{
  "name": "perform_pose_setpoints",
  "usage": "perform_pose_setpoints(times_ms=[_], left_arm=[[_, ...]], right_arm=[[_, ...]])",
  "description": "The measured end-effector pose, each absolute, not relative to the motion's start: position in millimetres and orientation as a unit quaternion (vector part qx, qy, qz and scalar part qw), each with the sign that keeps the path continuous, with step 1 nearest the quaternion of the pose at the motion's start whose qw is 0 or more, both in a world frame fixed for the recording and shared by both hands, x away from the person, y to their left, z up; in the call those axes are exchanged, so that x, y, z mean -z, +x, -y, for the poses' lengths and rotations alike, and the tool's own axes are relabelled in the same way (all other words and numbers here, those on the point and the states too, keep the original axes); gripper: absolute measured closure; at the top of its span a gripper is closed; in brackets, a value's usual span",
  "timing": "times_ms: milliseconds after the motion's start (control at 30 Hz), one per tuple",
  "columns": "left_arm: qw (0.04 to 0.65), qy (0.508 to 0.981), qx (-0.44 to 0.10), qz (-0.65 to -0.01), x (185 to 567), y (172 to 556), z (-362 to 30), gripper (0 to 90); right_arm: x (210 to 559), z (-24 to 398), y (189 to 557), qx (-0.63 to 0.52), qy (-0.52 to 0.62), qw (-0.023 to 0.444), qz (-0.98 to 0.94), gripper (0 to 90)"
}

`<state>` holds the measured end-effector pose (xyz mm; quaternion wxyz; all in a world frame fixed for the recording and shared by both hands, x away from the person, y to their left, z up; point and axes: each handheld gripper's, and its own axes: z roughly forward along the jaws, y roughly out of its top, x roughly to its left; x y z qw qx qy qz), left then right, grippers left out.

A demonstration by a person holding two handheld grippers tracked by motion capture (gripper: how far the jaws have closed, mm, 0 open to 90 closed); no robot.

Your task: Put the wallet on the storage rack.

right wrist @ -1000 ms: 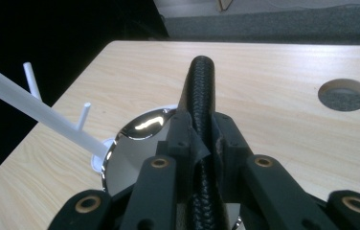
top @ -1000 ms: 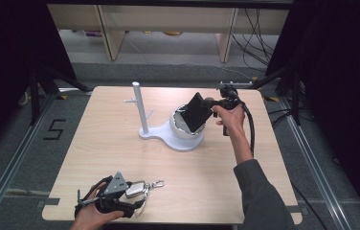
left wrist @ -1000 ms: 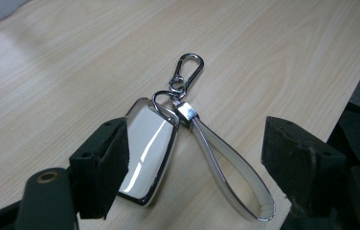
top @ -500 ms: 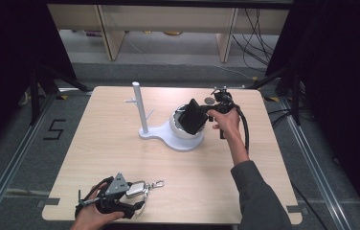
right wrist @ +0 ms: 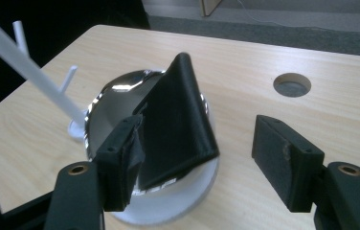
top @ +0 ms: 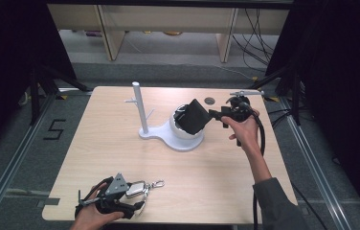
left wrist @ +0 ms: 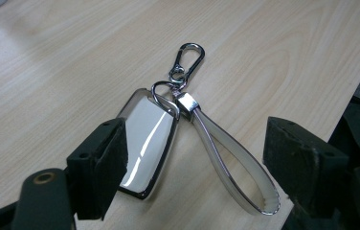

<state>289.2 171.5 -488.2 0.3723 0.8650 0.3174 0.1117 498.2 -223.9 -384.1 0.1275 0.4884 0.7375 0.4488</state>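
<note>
Black wallet (right wrist: 178, 124) propped in shiny bowl (right wrist: 108, 103), right gripper (right wrist: 197, 165) just opened wide beside it; left gripper (left wrist: 192, 170) wide around key fob (left wrist: 147, 143).

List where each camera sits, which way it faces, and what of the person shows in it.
High view: above the person's side, looking forward and down on the table; both forearms, left gripper, right gripper.
Left gripper view: rides that gripper, looks down between its open jaws at the key fob and strap.
Right gripper view: rides that gripper, faces the black wallet leaning in the bowl; the jaws have just been opening.
Shared: high and right gripper views both show the wallet, bowl and white post.
</note>
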Motion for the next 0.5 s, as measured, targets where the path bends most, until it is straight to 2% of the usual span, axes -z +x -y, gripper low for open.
perform_pose_setpoints(times_ms=[233, 500], left_arm=[[0.372, 0.863, -0.112, -0.323, 489.5, 289.8, -171.9, 23.4], [0.359, 0.872, -0.120, -0.310, 491.0, 289.9, -172.6, 23.4]], right_arm=[[392.8, 228.8, 463.9, -0.448, 0.461, 0.128, -0.755, 36.7], [406.0, 225.4, 445.2, -0.450, 0.461, 0.108, -0.757, 35.4]])
